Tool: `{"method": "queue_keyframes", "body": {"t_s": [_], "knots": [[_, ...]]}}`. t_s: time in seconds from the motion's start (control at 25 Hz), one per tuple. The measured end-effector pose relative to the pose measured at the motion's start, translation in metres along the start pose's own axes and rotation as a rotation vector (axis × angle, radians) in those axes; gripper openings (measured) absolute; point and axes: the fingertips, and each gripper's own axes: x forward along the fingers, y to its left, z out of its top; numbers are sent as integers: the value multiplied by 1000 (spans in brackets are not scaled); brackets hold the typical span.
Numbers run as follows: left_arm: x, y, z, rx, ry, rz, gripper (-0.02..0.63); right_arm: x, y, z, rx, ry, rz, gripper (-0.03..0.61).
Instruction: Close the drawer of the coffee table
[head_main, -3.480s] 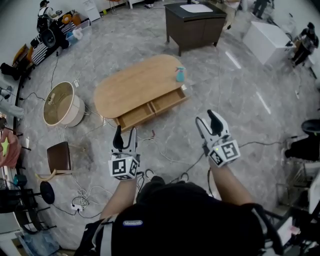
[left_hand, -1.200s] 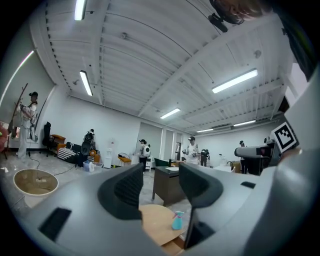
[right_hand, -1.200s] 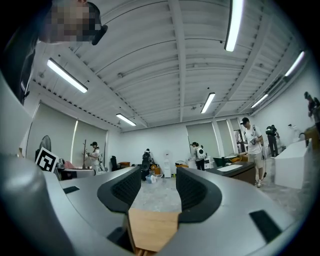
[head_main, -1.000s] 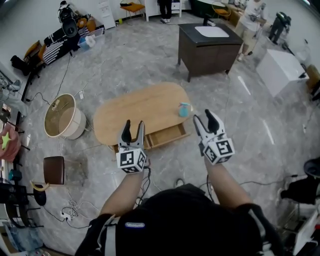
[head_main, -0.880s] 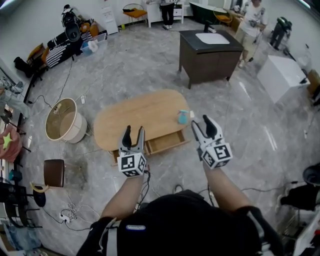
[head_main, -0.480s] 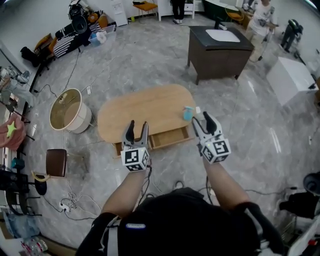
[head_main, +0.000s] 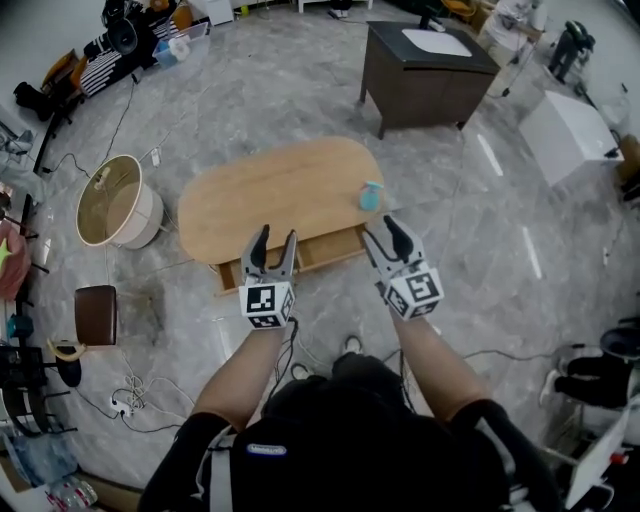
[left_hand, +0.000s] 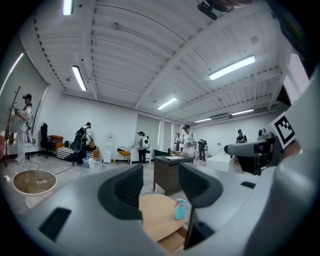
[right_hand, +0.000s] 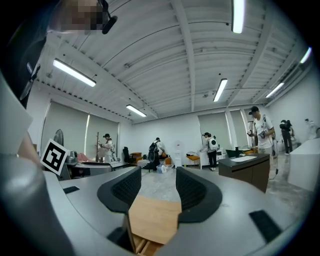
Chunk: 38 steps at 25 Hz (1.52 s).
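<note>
The oval wooden coffee table (head_main: 270, 190) stands on the grey floor, with its drawer (head_main: 305, 255) pulled out toward me. A light blue spray bottle (head_main: 371, 195) stands on the table's right end. My left gripper (head_main: 273, 243) hovers in front of the drawer's left part, open and empty. My right gripper (head_main: 383, 235) hangs by the drawer's right end, also open and empty. In the left gripper view the table (left_hand: 152, 212) and bottle (left_hand: 180, 209) show between the open jaws (left_hand: 160, 186). The right gripper view shows the tabletop (right_hand: 155, 216) and the open drawer (right_hand: 141, 245) between its jaws (right_hand: 156, 187).
A dark cabinet (head_main: 420, 60) stands beyond the table. A round beige tub (head_main: 110, 205) and a brown stool (head_main: 95, 313) are at the left, with cables (head_main: 140, 395) on the floor. A white box (head_main: 575, 125) is at the right. Several people stand far back.
I have come closer to the table. Both grippers have dropped lower and now sit right in front of the open drawer. Their jaws stay equally wide.
</note>
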Motion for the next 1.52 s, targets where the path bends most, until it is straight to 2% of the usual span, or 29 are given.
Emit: {"method": "queue_keyframes", "body": {"t_s": [0.16,0.36,0.64,1.08,1.24,1.4,1.52], "knots": [[-4,0,-24,1,15,-45,224,5,15,-25,-14,33,-8,195],[-10,-6,-59,4,46,-53,224,6,22,-56,0,48,3,195],[13,-29,-104,37,74,-7,224,13,-12,-106,17,70,86,195],[37,-56,-184,-11,136,89,224,19,-59,-190,66,146,164,195],[43,-61,-206,-12,143,98,224,15,-65,-215,72,159,167,195],[54,-64,-235,-71,140,101,224,18,-75,-247,48,166,150,195],[57,-59,-261,-35,157,81,224,25,-76,-269,73,167,119,195]]}}
